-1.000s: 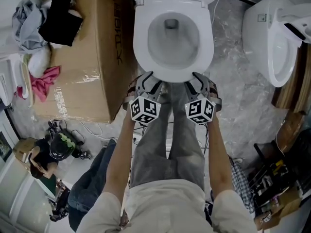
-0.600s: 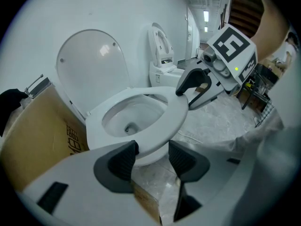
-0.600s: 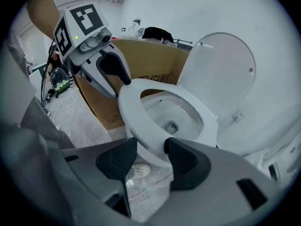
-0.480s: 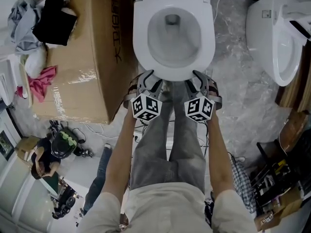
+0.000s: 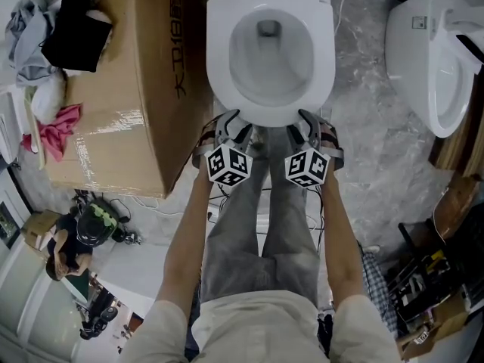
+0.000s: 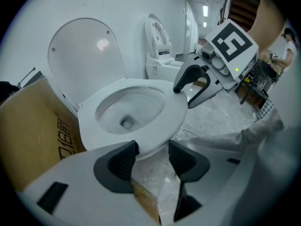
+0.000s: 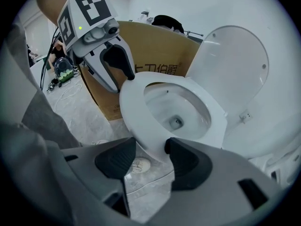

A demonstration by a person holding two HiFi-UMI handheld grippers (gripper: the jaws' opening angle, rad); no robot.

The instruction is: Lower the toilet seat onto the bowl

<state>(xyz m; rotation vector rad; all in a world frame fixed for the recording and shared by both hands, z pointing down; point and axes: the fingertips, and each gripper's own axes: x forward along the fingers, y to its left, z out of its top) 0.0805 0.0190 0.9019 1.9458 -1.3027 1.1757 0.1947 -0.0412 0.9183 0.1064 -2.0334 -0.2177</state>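
Note:
The white toilet seat (image 5: 219,59) lies flat on the bowl, and the lid (image 6: 84,55) stands up against the wall. Both grippers are at the seat's front rim. My left gripper (image 6: 153,152) is at the rim's left front (image 5: 231,121), with the edge between its dark pads and a gap on one side. My right gripper (image 7: 150,149) is at the right front (image 5: 310,119). Its jaws have just been opening, and the rim sits loosely between them. Each gripper shows in the other's view: the right gripper (image 6: 190,86) and the left gripper (image 7: 120,67).
A large cardboard box (image 5: 113,89) stands close to the toilet's left, with clothes (image 5: 60,21) piled on it. A second toilet (image 5: 431,59) is at the far right. Cables lie on the marble floor by the person's legs (image 5: 261,218). Clutter (image 5: 431,278) fills the lower right.
Both grippers stay at the seat's front rim, their marker cubes drawn slightly closer together. The seat lies on the bowl in all three frames.

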